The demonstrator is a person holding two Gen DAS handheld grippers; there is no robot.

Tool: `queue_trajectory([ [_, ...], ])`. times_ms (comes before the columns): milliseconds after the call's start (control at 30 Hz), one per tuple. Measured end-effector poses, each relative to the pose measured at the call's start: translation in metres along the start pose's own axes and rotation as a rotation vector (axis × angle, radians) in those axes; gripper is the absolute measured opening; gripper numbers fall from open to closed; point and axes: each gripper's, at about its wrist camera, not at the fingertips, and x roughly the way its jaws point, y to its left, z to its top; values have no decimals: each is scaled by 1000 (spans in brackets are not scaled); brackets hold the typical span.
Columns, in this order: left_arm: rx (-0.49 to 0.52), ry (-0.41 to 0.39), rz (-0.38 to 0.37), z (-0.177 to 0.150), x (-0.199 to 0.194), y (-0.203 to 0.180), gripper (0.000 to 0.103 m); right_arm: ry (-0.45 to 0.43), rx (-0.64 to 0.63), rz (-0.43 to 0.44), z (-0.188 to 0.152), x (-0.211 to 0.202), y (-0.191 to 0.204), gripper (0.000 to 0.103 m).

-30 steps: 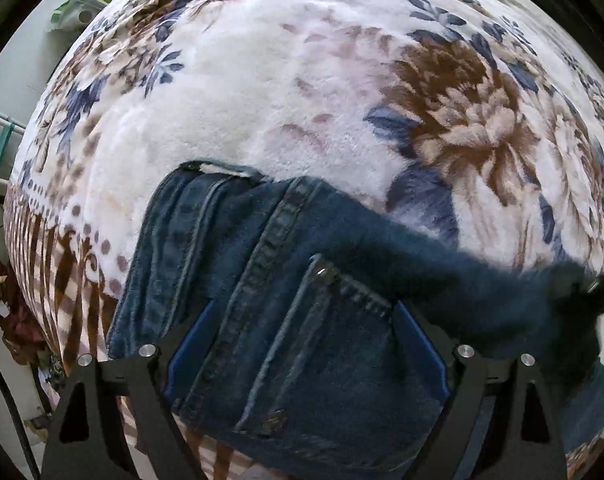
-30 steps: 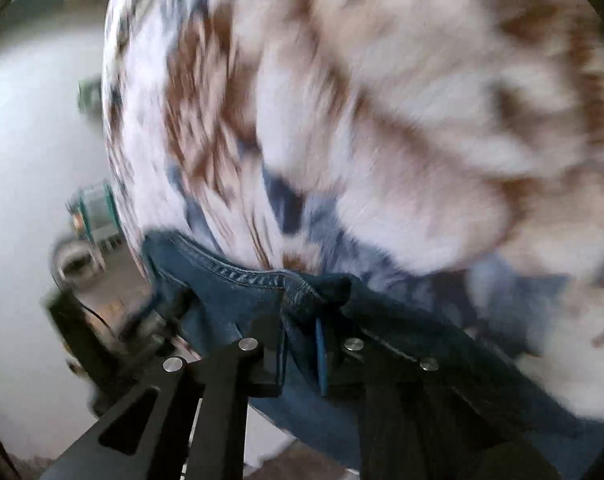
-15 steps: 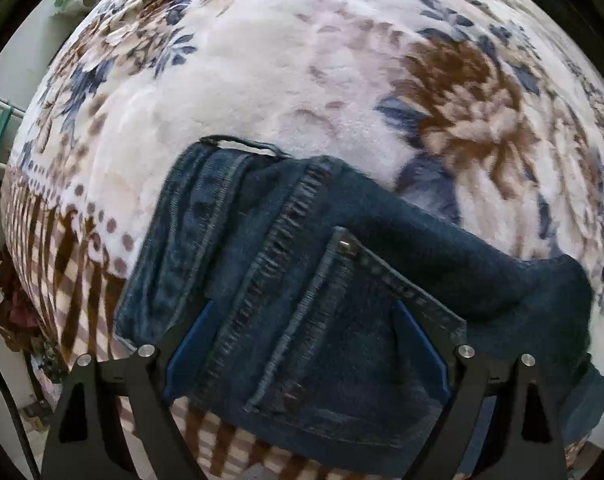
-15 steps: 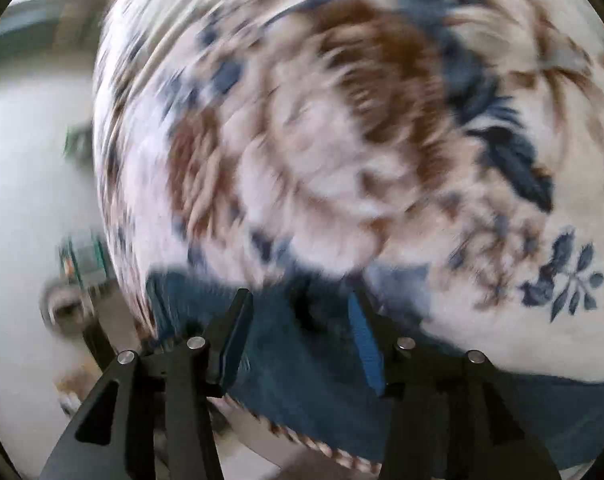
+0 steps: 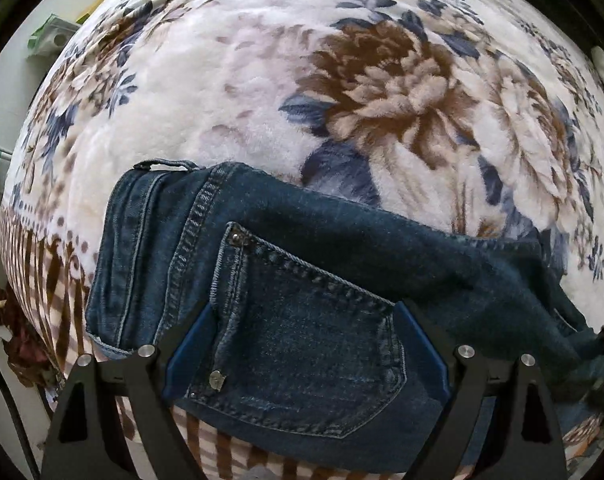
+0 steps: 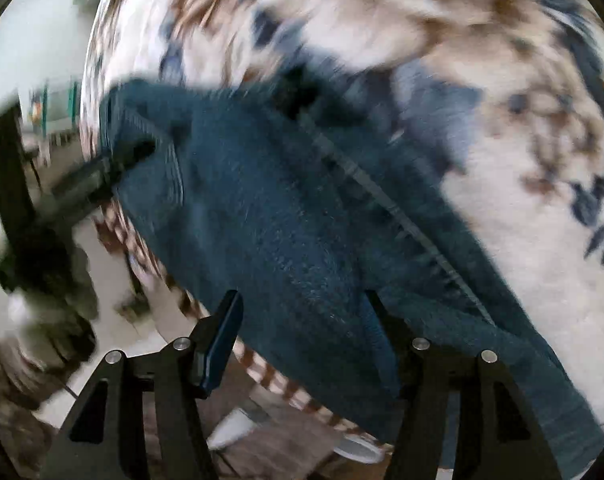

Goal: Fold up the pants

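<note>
Two claws hang spread above the folded pants on the bed's floral blanket. Left claw brackets the back pocket, empty; right claw has just been opening, denim below untouched. Blanket lies open beyond; bed edge is close below.

You had dark blue denim pants with lighter blue stitching; a cream plush blanket printed with brown flowers, navy leaves and a brown-striped border; black grippers with blue pads.
</note>
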Motion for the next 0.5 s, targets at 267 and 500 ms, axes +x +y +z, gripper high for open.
queue_trajectory([
  [267, 7, 9, 18, 7, 10, -3, 90, -91, 133, 185, 47, -9, -39, 64],
  [500, 10, 12, 27, 4, 13, -4, 90, -213, 118, 293, 54, -17, -28, 6],
])
